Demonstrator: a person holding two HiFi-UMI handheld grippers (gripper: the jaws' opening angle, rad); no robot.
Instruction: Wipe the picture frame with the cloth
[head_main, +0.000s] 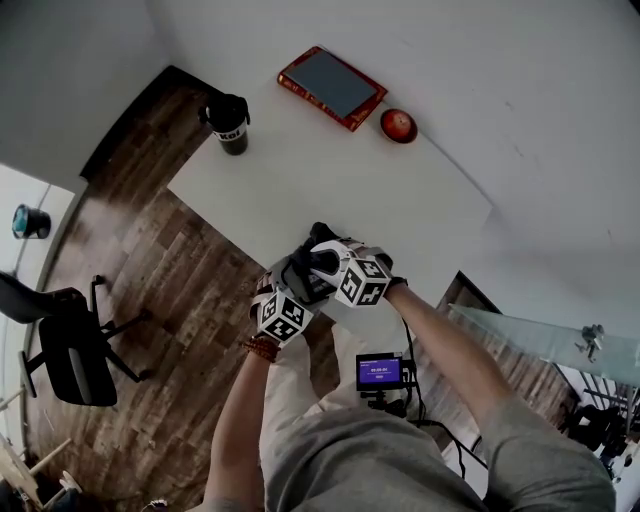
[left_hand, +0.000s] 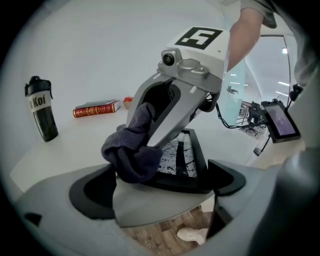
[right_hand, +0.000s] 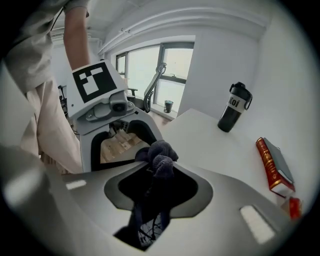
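A black picture frame (left_hand: 182, 155) with a dark branch print lies flat at the near edge of the white table (head_main: 400, 200). My left gripper (left_hand: 160, 192) stands wide open around the frame's near edge, and its pads do not press on it. My right gripper (left_hand: 142, 135) comes in from above, shut on a bunched dark blue cloth (left_hand: 132, 150) that rests on the frame's left part. In the right gripper view the cloth (right_hand: 161, 159) fills the jaws and a sliver of the frame (right_hand: 145, 232) shows below. In the head view both grippers, left (head_main: 295, 275) and right (head_main: 322, 250), are close together.
A black bottle (head_main: 230, 123) stands at the table's far left corner. A red book (head_main: 332, 86) and a small red round thing (head_main: 398, 125) lie at the far edge. An office chair (head_main: 70, 350) stands on the wood floor to the left. A small screen (head_main: 380, 372) sits below the table edge.
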